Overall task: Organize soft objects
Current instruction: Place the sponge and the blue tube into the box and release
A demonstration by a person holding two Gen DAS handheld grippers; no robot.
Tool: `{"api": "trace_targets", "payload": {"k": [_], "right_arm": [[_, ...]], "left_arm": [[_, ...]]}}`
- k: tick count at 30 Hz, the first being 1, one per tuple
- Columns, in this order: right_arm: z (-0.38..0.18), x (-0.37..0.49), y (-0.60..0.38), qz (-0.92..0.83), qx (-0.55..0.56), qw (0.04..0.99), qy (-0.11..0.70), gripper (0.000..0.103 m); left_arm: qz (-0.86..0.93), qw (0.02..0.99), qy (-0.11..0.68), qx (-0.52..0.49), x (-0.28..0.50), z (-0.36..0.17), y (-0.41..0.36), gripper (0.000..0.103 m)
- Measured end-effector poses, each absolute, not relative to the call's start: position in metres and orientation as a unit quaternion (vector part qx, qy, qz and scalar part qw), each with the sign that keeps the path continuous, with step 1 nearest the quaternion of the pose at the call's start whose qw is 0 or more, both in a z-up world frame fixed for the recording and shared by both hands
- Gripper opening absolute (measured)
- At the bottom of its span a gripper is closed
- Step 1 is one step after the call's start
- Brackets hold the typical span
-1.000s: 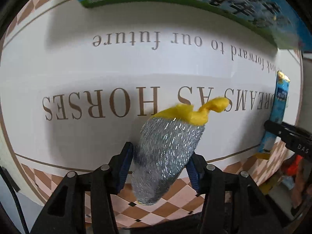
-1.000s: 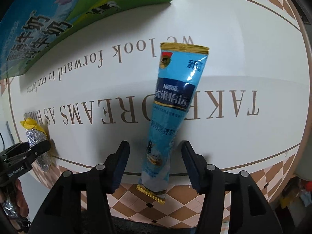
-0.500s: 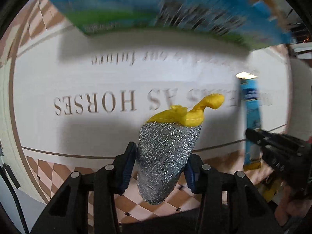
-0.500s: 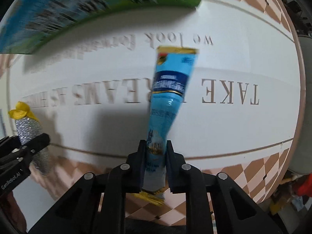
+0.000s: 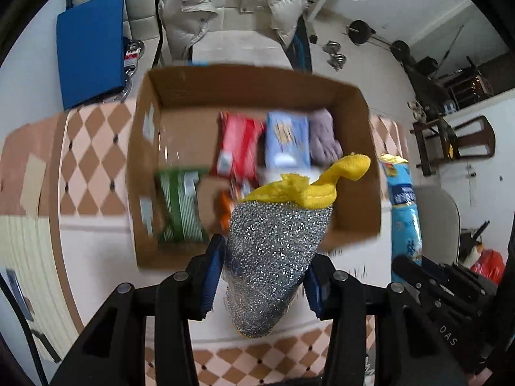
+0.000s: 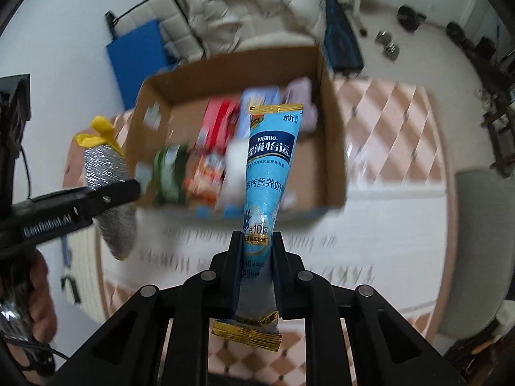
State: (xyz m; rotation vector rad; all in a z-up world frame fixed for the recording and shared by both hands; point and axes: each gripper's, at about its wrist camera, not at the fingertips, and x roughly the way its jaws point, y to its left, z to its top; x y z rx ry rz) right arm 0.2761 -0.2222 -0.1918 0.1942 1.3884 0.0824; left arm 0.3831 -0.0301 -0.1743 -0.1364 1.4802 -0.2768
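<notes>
Left gripper (image 5: 264, 273) clamps a silver glitter scrubber (image 5: 273, 257) with yellow mesh top between its blue pads, raised before the open cardboard box (image 5: 251, 87). Right gripper (image 6: 256, 251) is closed narrowly on the lower part of a light-blue "Nestlé" sachet (image 6: 270, 167) with gold-crimped ends, upright before the same box.
</notes>
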Motion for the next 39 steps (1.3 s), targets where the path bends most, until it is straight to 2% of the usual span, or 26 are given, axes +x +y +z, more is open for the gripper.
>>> {"api": "trace_targets", "payload": {"k": [3, 10, 17, 25, 27, 28, 30, 31, 32, 34, 35, 39], "right_arm": [[-0.195, 0.318, -0.23, 0.015, 0.083, 0.761, 0.643, 0.018], [-0.271, 0.382, -0.253, -0.027, 0.087, 0.713, 0.695, 0.018], [-0.326, 0.4, -0.252, -0.04, 0.077, 0.682, 0.726, 0.018], [-0.341, 0.402, -0.248, -0.035, 0.073, 0.671, 0.737, 0.018], [-0.342, 0.403, -0.248, -0.033, 0.072, 0.668, 0.74, 0.018], [-0.342, 0.403, -0.248, -0.032, 0.071, 0.667, 0.741, 0.02], [-0.344, 0.404, -0.248, -0.028, 0.068, 0.662, 0.746, 0.024], [-0.344, 0.404, -0.248, -0.026, 0.07, 0.66, 0.748, 0.037], [-0.342, 0.403, -0.247, -0.023, 0.072, 0.658, 0.749, 0.057], [-0.337, 0.402, -0.246, -0.016, 0.077, 0.661, 0.746, 0.084], [-0.333, 0.401, -0.246, -0.012, 0.079, 0.665, 0.743, 0.086], [-0.316, 0.397, -0.244, -0.003, 0.089, 0.672, 0.735, 0.089]], "left_arm": [[-0.116, 0.713, 0.688, -0.067, 0.434, -0.195, -0.02, 0.042], [-0.081, 0.682, 0.725, -0.054, 0.499, -0.252, -0.029, 0.042], [-0.051, 0.655, 0.752, -0.057, 0.523, -0.293, -0.023, 0.043], [-0.028, 0.641, 0.762, -0.089, 0.531, -0.309, -0.007, 0.046], [-0.028, 0.638, 0.763, -0.096, 0.533, -0.308, -0.005, 0.053], [-0.031, 0.64, 0.762, -0.096, 0.533, -0.306, -0.005, 0.057], [-0.028, 0.651, 0.754, -0.087, 0.535, -0.299, -0.004, 0.079], [-0.025, 0.659, 0.748, -0.082, 0.536, -0.294, -0.003, 0.083], [-0.023, 0.664, 0.743, -0.08, 0.536, -0.29, -0.002, 0.085], [-0.024, 0.67, 0.737, -0.084, 0.537, -0.284, 0.001, 0.091], [-0.025, 0.673, 0.735, -0.087, 0.536, -0.281, 0.002, 0.095], [-0.028, 0.694, 0.715, -0.081, 0.523, -0.263, 0.006, 0.1]]}}
